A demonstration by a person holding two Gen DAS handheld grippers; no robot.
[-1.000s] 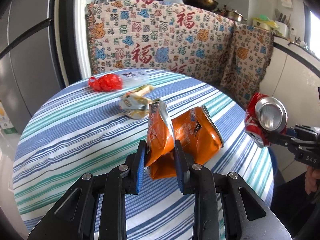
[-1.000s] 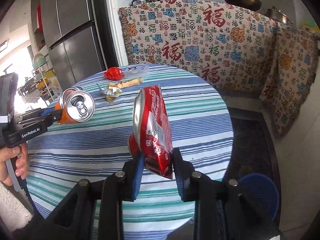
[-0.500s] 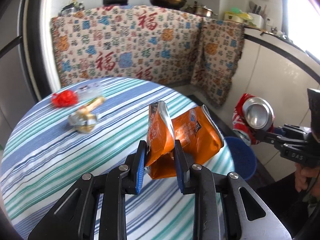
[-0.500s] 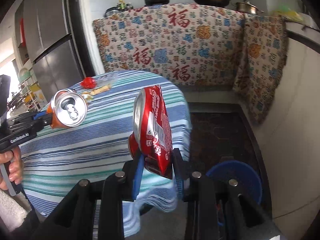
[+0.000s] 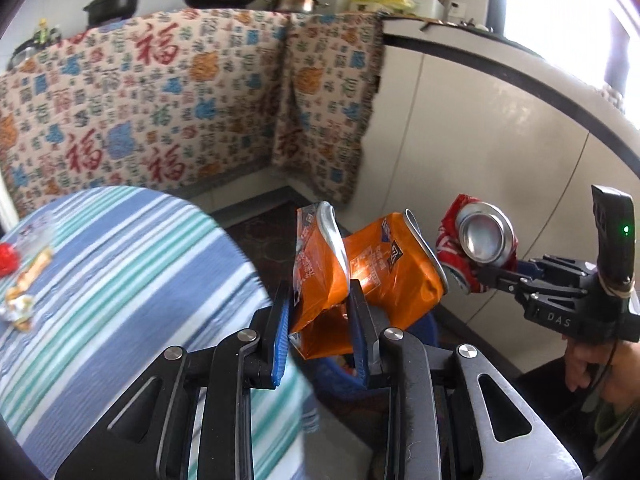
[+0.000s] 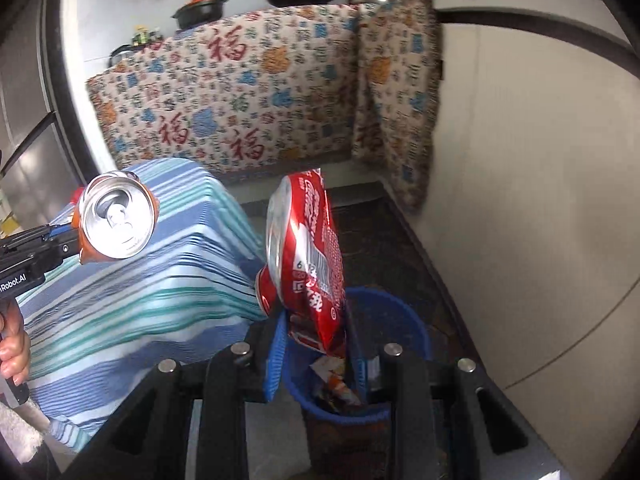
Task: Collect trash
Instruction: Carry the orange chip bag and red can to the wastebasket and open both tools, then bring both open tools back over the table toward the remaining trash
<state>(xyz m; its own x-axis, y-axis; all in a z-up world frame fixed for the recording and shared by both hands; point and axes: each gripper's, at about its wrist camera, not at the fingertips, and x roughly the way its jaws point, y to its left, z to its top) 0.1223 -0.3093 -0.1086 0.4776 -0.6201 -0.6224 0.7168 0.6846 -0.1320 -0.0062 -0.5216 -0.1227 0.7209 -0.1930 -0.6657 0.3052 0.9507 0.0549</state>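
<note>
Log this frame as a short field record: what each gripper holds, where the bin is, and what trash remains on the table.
left gripper: shut on crushed orange can
right gripper: shut on crushed red can
blue bin: on the floor beside the table, directly below the red can; some trash already inside
striped table: red wrapper and crumpled snack wrappers lie at its far side
cans released: not yet

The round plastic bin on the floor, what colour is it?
Blue; clearest in the right wrist view.
</note>
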